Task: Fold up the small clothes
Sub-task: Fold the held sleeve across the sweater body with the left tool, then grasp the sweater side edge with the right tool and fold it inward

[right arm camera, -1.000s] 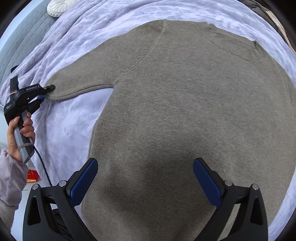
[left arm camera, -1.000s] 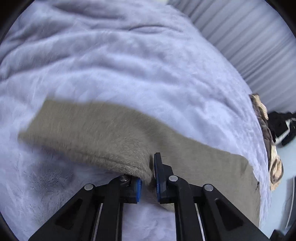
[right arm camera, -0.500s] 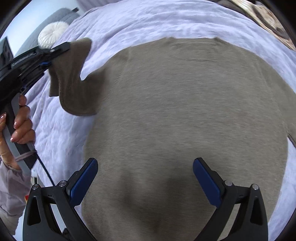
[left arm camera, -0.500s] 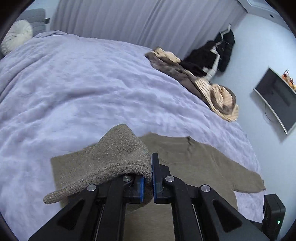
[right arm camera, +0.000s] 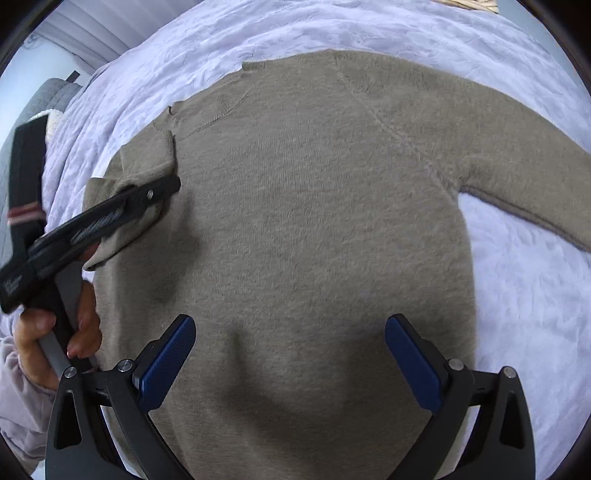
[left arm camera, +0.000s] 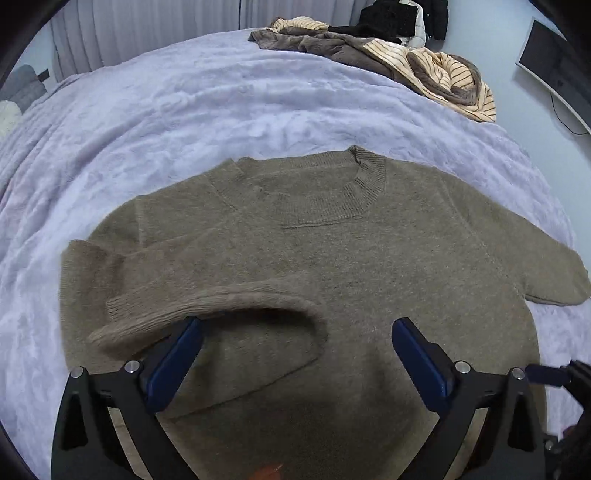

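Observation:
A brown knit sweater lies flat on a lilac bed cover, neck away from me. Its left sleeve is folded across the chest, cuff lying just past my left fingertip. My left gripper is open and empty just above the sweater. The other sleeve lies stretched out to the right. My right gripper is open and empty over the sweater's lower body. The left gripper also shows in the right wrist view, over the folded sleeve.
A heap of brown and striped clothes lies at the bed's far right edge. Dark clothes hang behind it. A screen is on the right wall. A grey headboard and a pillow are at the left.
My left gripper carried the left sleeve up and over onto the sweater's chest, then opened and let it go. My right gripper stayed open over the hem.

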{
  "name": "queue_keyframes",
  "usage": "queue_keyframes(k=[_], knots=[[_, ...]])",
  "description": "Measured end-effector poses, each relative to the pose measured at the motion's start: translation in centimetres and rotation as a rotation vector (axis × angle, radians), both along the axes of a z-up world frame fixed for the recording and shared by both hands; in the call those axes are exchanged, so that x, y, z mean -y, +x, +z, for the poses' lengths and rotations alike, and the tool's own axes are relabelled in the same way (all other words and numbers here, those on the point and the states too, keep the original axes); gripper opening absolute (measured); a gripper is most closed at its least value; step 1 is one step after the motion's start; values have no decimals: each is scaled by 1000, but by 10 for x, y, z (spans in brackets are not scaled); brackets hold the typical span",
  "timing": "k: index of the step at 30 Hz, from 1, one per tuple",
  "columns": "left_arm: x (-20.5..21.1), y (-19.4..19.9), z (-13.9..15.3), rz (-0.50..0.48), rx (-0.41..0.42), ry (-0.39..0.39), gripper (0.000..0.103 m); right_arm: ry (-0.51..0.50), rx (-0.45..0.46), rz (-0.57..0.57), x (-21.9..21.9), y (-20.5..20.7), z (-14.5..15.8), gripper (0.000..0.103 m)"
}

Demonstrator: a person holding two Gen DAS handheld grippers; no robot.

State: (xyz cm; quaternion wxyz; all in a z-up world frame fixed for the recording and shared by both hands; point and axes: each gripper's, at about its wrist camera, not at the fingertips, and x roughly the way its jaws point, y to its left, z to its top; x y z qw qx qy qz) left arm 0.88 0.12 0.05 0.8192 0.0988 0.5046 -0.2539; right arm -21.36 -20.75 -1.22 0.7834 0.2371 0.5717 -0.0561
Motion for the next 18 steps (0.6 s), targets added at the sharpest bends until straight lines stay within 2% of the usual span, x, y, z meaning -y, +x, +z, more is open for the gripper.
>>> queue_keyframes(k=[2,5,9,12,15,16,18], knots=[[-22,0,11,50,20,9,102,-32,17,40,-4,11,5,102],[-64,18,24,180,35,7,102,-103,63,139,-22,37,20,102],[-134,28,15,367,16,52,102,-239,151,337,-73,85,34,102],[-174,30,-3,438,-56,66,102,-399,208,531,-121,114,35,102],[-186,27,-19,428,-76,90,102,-648,224,715,-176,145,13,102],[-185,26,-24,412,-77,108,102,-721,209,748,-187,155,2,99],[-177,23,-35,376,-85,141,102,-773,158,787,-195,172,-16,53]])
